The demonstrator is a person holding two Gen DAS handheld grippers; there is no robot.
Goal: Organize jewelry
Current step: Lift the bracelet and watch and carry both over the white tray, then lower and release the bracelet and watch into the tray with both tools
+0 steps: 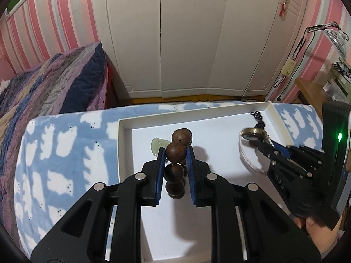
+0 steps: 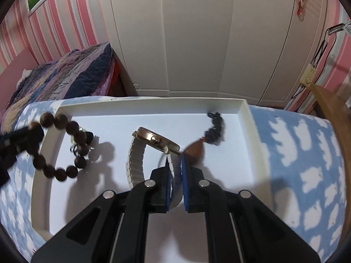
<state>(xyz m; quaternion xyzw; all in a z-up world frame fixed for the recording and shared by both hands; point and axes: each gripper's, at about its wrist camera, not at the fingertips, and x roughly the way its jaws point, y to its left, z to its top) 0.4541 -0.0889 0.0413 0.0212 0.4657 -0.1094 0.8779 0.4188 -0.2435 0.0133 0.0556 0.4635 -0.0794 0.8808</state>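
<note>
My left gripper (image 1: 175, 153) is shut on a brown wooden bead bracelet (image 1: 175, 151) and holds it above the left part of the white tray (image 1: 125, 144). The bracelet also shows in the right wrist view (image 2: 65, 127), hanging as a loop over the tray's left edge. My right gripper (image 2: 176, 156) is shut on the metal band of a wristwatch (image 2: 153, 139), held above the tray (image 2: 248, 118). The watch also shows in the left wrist view (image 1: 252, 134). A pale jade pendant (image 1: 156, 144) lies in the tray beyond the beads.
A brown pendant on a black cord (image 2: 216, 127) lies at the tray's far right corner. The tray rests on a blue and white cloud blanket (image 1: 61, 157). A quilted bed (image 1: 48, 87) is on the left, a white wardrobe (image 1: 186, 32) behind, a wooden shelf (image 2: 329, 105) on the right.
</note>
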